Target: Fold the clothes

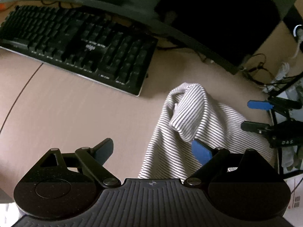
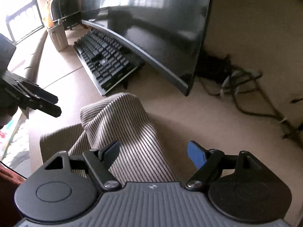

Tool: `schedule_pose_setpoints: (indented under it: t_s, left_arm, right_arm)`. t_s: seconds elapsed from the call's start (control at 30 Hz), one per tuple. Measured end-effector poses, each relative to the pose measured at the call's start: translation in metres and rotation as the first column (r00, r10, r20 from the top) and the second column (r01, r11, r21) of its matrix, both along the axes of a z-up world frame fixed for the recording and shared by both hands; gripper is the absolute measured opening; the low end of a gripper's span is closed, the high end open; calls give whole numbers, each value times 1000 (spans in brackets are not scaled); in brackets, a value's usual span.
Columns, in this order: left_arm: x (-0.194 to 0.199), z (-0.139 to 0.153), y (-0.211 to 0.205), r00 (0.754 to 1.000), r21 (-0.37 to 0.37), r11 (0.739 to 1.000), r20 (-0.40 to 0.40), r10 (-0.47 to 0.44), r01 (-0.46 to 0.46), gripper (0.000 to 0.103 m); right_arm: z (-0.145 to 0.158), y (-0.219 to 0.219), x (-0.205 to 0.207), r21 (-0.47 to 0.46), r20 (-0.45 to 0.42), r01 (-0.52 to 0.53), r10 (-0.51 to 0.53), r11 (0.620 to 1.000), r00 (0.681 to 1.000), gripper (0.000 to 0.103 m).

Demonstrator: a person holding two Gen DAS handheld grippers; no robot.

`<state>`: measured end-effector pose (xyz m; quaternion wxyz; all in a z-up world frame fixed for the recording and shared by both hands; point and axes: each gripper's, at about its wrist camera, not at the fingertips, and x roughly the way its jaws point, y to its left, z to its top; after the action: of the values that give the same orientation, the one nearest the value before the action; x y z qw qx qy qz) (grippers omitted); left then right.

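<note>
Striped shirt [image 1: 191, 117] was bunched up on the counter [image 1: 75, 109] near the keyboard [image 1: 79, 45]. Left gripper [image 1: 153, 149] and right gripper [image 2: 154, 152] both had fingers spread apart, holding nothing.

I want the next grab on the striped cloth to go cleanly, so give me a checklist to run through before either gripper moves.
1. Left gripper open: ok, fingers spread wide, nothing between them.
2. Right gripper open: ok, also empty.
3. Grey-and-white striped garment lying flat: not ok, it is bunched with a raised fold.
4. Garment fully on the beige desk: cannot tell, its near edge is hidden behind the grippers.
5. Black keyboard apart from the cloth: ok, bare desk lies between them.
6. Loose cables away from the garment: ok, they lie off by the wall.
</note>
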<state>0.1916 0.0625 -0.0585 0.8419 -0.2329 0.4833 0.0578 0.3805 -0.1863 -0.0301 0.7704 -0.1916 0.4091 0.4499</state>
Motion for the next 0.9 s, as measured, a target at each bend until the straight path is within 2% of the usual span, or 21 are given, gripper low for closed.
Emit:
schedule_pose_setpoints:
  t_s: [0.1, 0.2, 0.4, 0.43, 0.47, 0.5, 0.57, 0.63, 0.7, 0.73, 0.8, 0.9]
  left_arm:
    - [6, -3, -8, 1000, 12, 1000, -11, -5, 5, 94]
    - [8, -3, -11, 1000, 16, 1000, -16, -1, 2, 94]
    - [6, -7, -6, 999, 11, 1000, -38, 28, -27, 94]
    - [6, -9, -4, 999, 6, 999, -42, 33, -33, 94]
    - [6, -11, -3, 998, -1, 999, -46, 39, -39, 94]
    - [6, -14, -1, 998, -9, 999, -50, 43, -44, 94]
    - [8, -16, 1, 997, -28, 998, -51, 50, -52, 94]
    - [10, -14, 1, 998, -55, 997, -36, 49, -51, 94]
    - [11, -7, 1, 999, -80, 996, -5, 41, -41, 94]
    - [11, -4, 1, 999, -90, 995, 8, 41, -40, 94]
    - [12, 2, 3, 999, -112, 993, 26, 47, -44, 94]
    - [12, 5, 7, 998, -149, 987, 25, 66, -62, 95]
  right_arm:
    - [-16, 16, 14, -9, -51, -45, 44, 999, 998, 81]
    - [-35, 28, 34, 18, -153, -70, 72, 997, 986, 83]
    - [-71, 33, 58, 100, -370, -36, 70, 994, 926, 93]
    - [-71, 34, 54, 105, -378, -39, 77, 994, 923, 88]
    - [-70, 36, 48, 102, -373, -41, 76, 994, 925, 69]
    - [-69, 37, 42, 99, -367, -42, 75, 994, 927, 66]
    - [-60, 41, 21, 88, -301, -58, 82, 994, 950, 48]
    - [-47, 47, -10, 69, -162, -104, 114, 992, 980, 36]
    - [-34, 53, -44, 42, 0, -156, 157, 987, 988, 32]
    - [-30, 56, -62, 18, 87, -191, 188, 981, 978, 32]
    - [-29, 60, -101, -56, 258, -274, 279, 960, 925, 31]
    - [-42, 62, -146, -154, 399, -330, 364, 931, 842, 31]
